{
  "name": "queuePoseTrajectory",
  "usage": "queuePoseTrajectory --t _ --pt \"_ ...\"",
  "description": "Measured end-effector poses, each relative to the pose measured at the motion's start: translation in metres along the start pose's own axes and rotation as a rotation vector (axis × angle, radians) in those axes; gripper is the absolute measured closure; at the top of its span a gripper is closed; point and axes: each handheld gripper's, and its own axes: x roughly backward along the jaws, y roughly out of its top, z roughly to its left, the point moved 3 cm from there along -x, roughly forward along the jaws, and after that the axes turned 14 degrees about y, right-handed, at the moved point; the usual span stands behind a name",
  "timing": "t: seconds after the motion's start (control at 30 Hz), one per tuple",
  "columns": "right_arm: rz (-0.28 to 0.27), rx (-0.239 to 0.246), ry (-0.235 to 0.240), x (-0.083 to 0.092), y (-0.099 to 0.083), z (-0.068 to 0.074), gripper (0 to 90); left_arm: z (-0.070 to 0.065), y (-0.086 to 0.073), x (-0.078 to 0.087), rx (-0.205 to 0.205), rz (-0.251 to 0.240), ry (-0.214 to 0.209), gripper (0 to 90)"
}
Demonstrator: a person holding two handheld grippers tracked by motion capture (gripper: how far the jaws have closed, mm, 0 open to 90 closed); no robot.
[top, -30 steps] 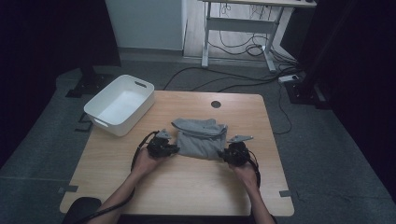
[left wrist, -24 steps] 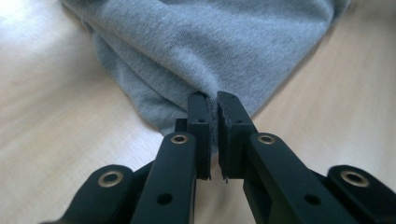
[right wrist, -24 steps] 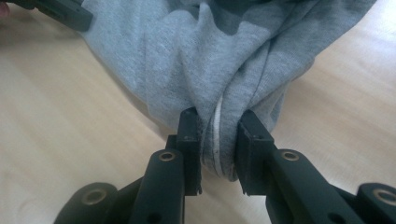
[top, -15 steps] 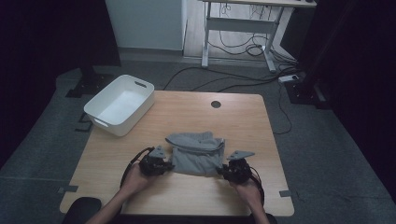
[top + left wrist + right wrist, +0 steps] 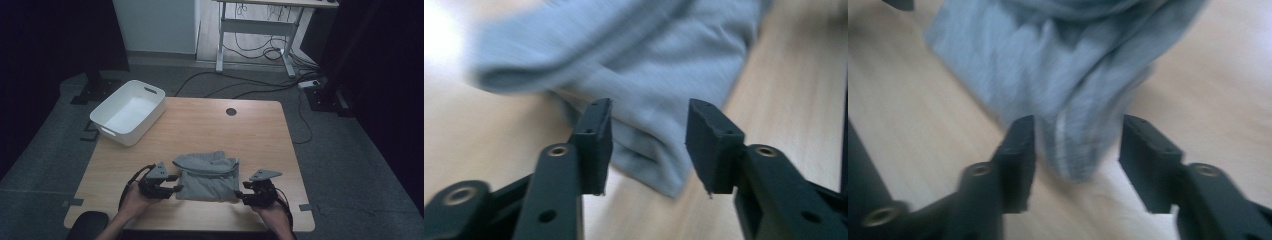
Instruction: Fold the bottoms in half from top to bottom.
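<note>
A grey garment [image 5: 207,175] lies folded on the wooden table [image 5: 225,135], near its front edge. My left gripper [image 5: 176,189] sits at the cloth's near left corner. Its jaws have just been opening, and in the left gripper view [image 5: 649,127] that corner [image 5: 644,65] lies between the fingers without being pressed. My right gripper [image 5: 239,196] sits at the near right corner. Its jaws have just been opening too; in the right gripper view [image 5: 1075,137] a fold of the grey cloth [image 5: 1048,60] rests loose between the pads.
A white plastic bin [image 5: 125,134] stands at the table's back left corner. A round cable hole [image 5: 231,111] sits at the back middle. Beyond the table are a desk frame and cables on the floor. A dark seat edge [image 5: 87,225] pokes in at bottom left.
Both hands have come toward the table's front edge, drawing the garment's edge with them over itself. Both pairs of jaws were shut on the cloth and now stand apart, the cloth released.
</note>
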Motion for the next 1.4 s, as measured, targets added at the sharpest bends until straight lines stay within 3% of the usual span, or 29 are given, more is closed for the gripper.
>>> queuePoseTrajectory --t 0.1,0.2,0.3,0.4,0.6,0.67,0.83,0.93,1.0,1.13,1.2,1.3,1.4 --pt "-0.039 -0.006 -0.038 0.013 0.011 -0.008 38.5 0.015 0.004 -0.001 0.022 0.008 0.034 39.0" --pt "-0.051 -0.004 -0.051 0.015 0.017 -0.014 38.1 0.022 0.003 -0.005 0.026 0.017 0.048 41.1" --pt "-0.031 -0.002 -0.087 0.0 0.026 -0.027 38.1 0.03 -0.001 -0.018 0.039 0.049 0.07 43.8" --pt "-0.004 0.001 -0.096 -0.015 0.03 -0.033 38.2 0.032 0.001 -0.027 0.027 0.062 0.091 43.7" --pt "-0.017 0.012 -0.103 -0.027 0.044 -0.038 38.1 0.04 0.017 -0.036 0.032 0.035 0.092 43.7" --pt "-0.019 0.016 -0.119 -0.026 0.054 -0.044 37.5 0.049 0.028 -0.038 0.058 0.012 0.089 43.7" --pt "-0.014 -0.019 -0.132 -0.028 0.067 -0.059 36.7 0.064 0.045 -0.043 0.065 0.0 0.12 43.4" --pt "-0.007 -0.038 -0.142 -0.032 0.07 -0.068 36.7 0.067 0.054 -0.038 0.072 -0.028 0.089 40.1" --pt "-0.01 -0.044 -0.142 -0.033 0.07 -0.072 36.7 0.061 0.058 -0.033 0.053 -0.047 0.049 34.0" --pt "-0.016 -0.05 -0.132 -0.031 0.069 -0.07 36.7 0.045 0.057 -0.03 -0.026 -0.038 -0.009 24.4" --pt "-0.02 -0.049 -0.125 -0.028 0.068 -0.067 36.3 0.038 0.054 -0.032 -0.058 -0.029 -0.084 20.1" --pt "-0.02 -0.044 -0.12 -0.023 0.066 -0.064 36.1 0.031 0.051 -0.038 -0.122 0.008 -0.076 18.2" --pt "-0.024 -0.044 -0.122 -0.019 0.064 -0.064 36.1 0.027 0.05 -0.046 -0.185 0.042 -0.004 21.7"
